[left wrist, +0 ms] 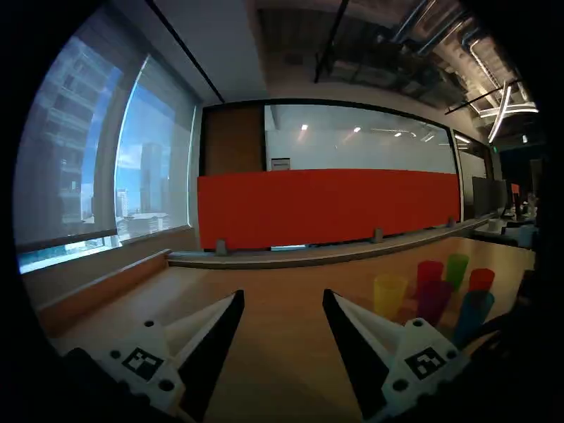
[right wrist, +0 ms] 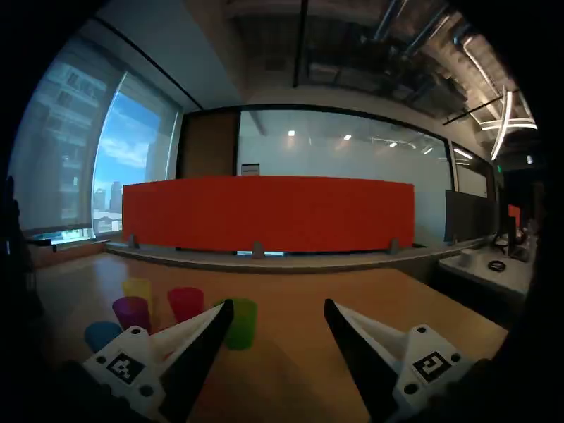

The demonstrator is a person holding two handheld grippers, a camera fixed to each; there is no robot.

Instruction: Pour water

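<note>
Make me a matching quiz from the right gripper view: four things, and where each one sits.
Things: 1 green cup; 2 blue cup; 3 yellow cup; 4 red divider panel.
Places: A along the far edge of the table; B leftmost cup; C rightmost cup; D just behind the purple cup.
Pairs: 1-C; 2-B; 3-D; 4-A.

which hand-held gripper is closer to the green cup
Right. The green cup sits just past a fingertip of the right hand-held gripper; from the left hand-held gripper it stands off to the right, behind the other cups.
</note>
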